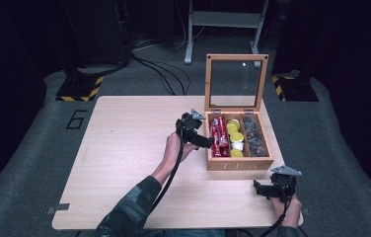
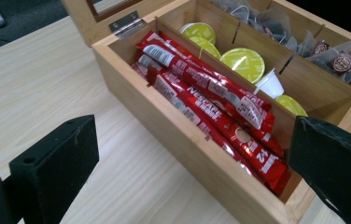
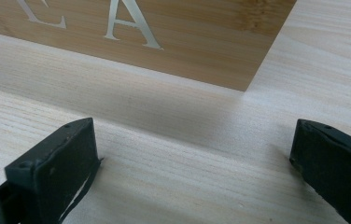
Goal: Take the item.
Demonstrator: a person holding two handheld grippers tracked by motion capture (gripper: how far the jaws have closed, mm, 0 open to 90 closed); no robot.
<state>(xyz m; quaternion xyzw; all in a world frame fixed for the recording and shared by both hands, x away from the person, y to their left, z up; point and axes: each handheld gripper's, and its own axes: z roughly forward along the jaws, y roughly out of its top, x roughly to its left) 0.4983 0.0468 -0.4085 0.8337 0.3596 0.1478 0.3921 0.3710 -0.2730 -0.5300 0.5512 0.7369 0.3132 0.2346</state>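
High view: a wooden tea box (image 1: 240, 163) with its glass lid (image 1: 236, 81) raised stands at the right of the table (image 1: 124, 148). The left hand-held gripper (image 1: 213, 141) reaches the box's left edge, over the red sachets (image 1: 218, 136); the right hand-held gripper (image 1: 256, 188) rests near the table's front edge, apart from the box.

Left gripper view: jaws wide apart, empty, just above the sachets (image 2: 211, 107) in the box's left compartment; green capsules (image 2: 242, 63) fill the middle one.

Right gripper view: jaws wide apart, empty, facing the box's lettered front (image 3: 164, 28).

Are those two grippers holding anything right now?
No. The left gripper is open at the tea box's red sachets; the right gripper is open above the table.
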